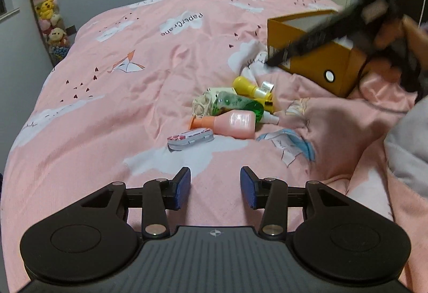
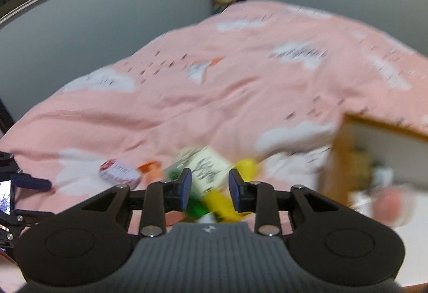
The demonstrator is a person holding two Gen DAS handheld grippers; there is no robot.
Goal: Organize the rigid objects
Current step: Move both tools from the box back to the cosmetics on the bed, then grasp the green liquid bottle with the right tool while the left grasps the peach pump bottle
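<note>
A: Where in the frame?

B: Heaped mid-frame on the pink bed (image 1: pixel 107 111) in the left wrist view: pink bottle (image 1: pixel 235 122) lying flat, green bottle (image 1: pixel 240 104) across it, yellow bottle (image 1: pixel 247 85) behind, flat patterned tin (image 1: pixel 190 137) just left. Orange box (image 1: pixel 315 52) at upper right, open-topped, well apart from the heap.

A: State of each gripper?

B: Left gripper (image 1: pixel 215 187) released, nothing between the pads, hanging short of the heap. Right gripper (image 2: pixel 210 191) parted too, gripping nothing, blurred bottles beyond the tips.

A: Handling?

B: Probably light, stiff plastic, smooth and round, so likely to roll or slip on soft bedding. Best taken across the pink bottle's broad body, not the tapered orange neck; tin by its long edges
</note>
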